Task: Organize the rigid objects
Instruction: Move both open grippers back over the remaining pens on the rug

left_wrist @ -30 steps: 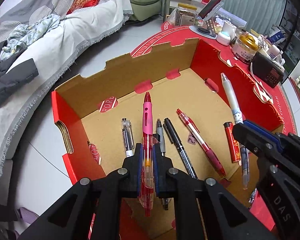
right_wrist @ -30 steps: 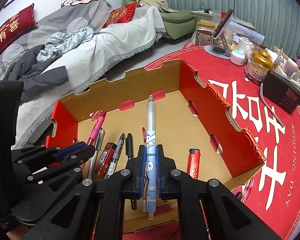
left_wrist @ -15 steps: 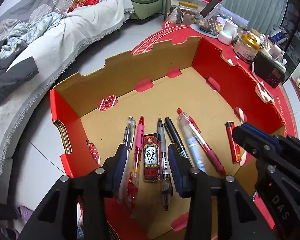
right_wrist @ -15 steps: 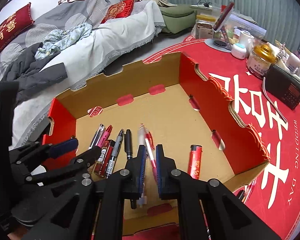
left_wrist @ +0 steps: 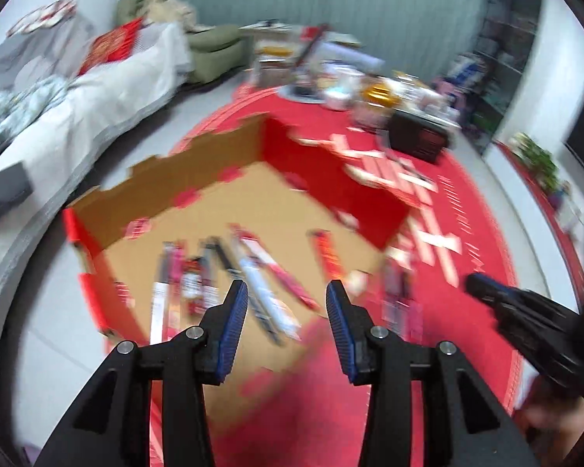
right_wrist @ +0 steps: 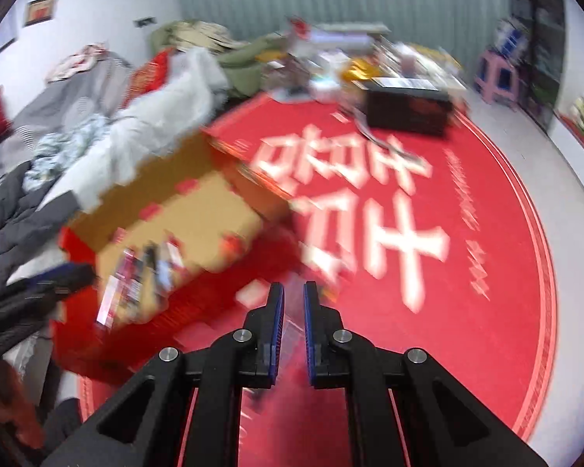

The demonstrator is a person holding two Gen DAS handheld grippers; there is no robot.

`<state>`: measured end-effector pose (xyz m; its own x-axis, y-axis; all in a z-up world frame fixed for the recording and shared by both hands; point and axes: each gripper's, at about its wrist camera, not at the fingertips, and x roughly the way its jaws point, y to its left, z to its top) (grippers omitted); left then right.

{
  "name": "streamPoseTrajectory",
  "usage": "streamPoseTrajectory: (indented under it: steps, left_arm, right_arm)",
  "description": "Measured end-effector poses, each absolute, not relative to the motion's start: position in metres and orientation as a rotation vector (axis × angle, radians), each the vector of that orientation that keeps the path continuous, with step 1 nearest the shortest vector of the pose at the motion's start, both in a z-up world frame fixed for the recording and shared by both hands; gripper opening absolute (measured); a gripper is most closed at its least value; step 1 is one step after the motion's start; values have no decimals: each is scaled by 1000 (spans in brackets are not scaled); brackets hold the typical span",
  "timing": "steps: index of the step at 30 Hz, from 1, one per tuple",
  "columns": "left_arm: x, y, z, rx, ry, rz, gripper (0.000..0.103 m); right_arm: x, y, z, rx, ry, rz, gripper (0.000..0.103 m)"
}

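Left wrist view: left hand-held gripper (left_wrist: 287, 292) apart and empty above pens (left_wrist: 253, 284) in cardboard box (left_wrist: 198, 163); right hand-held gripper (right_wrist: 293, 292) together.

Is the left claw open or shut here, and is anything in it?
Open and empty. In its own view the left claw has both pads spread wide with nothing between them; the pens lie below in the box.

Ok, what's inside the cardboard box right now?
A row of pens lies along the cardboard box floor, with a red lighter lying apart to their right. Motion blur hides the exact count, and the left gripper covers their near ends.
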<state>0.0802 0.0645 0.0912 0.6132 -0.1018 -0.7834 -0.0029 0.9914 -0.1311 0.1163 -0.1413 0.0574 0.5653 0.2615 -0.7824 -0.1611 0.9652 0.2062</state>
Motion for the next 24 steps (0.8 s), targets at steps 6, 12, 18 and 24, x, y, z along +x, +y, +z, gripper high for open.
streamPoseTrajectory:
  steps: [6, 12, 18, 24]
  left_arm:
    - [74, -13, 69, -54, 958, -248, 46]
    - [103, -60, 25, 30, 1050, -293, 45]
    - [117, -64, 4, 34, 1093, -306, 37]
    - [121, -71, 0, 100, 1103, -316, 36]
  right_arm:
    - [104, -171, 45, 124, 948, 236, 10]
    - [96, -198, 35, 181, 942, 213, 10]
    - [97, -210, 27, 209, 931, 234, 10]
    - [102, -217, 17, 268, 929, 247, 10]
